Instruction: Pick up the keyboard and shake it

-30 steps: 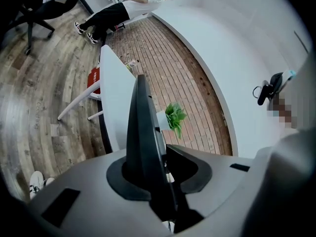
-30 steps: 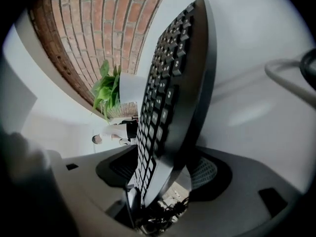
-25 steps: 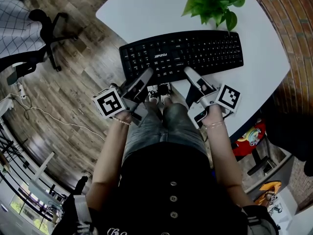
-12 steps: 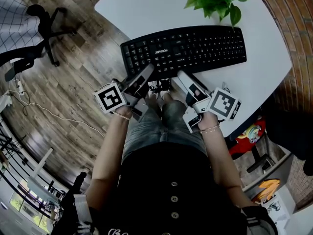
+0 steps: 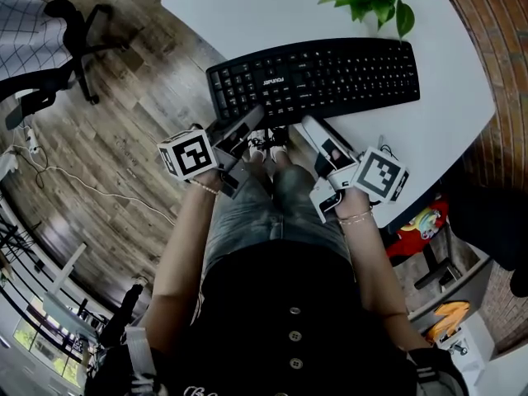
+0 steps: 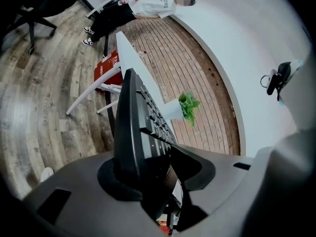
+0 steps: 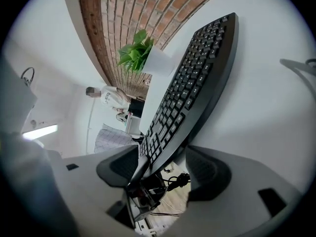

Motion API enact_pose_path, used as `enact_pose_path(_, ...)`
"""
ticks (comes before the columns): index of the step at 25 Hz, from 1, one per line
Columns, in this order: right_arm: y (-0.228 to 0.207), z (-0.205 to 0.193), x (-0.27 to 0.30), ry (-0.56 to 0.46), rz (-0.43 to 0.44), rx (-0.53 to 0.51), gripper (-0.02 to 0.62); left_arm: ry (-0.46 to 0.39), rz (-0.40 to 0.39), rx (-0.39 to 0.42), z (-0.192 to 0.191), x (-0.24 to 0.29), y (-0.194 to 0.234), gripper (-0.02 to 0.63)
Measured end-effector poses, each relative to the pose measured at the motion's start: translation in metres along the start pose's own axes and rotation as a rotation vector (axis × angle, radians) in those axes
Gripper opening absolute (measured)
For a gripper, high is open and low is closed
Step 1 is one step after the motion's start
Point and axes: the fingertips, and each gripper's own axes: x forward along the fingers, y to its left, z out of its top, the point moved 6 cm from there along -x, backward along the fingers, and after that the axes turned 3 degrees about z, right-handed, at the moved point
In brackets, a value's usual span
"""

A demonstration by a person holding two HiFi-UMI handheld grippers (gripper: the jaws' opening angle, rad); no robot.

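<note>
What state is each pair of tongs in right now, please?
Left tongs: closed on the keyboard.
Right tongs: closed on the keyboard.

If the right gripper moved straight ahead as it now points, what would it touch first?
The black plastic keyboard, which lies between the right gripper's jaws; the green plant in a white pot seems farther behind.
</note>
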Motion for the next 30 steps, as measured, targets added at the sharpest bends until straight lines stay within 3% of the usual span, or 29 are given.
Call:
enact_pose_path(6, 0.002, -0.004, 0.002, 0.018, -0.012, -0.070, 0.275, 0.002, 0.018, -0.008, -0.003, 0.003, 0.011, 0.195)
enact_pose_path(13, 0.012, -0.003, 0.000, 0.025, -0.023, -0.169, 0.275, 0.012, 0.116, 0.086, -0.003, -0.003, 0.012, 0.240)
enact_pose_path(18, 0.020, 0.003, -0.002, 0.032, -0.043, -0.317, 0.275, 0.017, 0.205, 0.155, -0.003, -0.008, 0.010, 0.277)
enact_pose_path(26, 0.041, -0.002, 0.007, 0.058, 0.017, -0.407, 0.273, 0.009, 0.287, 0.189, -0.006, -0.018, 0.007, 0.299)
enact_pose_path(30, 0.049, -0.002, 0.009, 0.049, 0.037, -0.418, 0.273, -0.033, 0.338, 0.246, 0.001, -0.030, 0.003, 0.303)
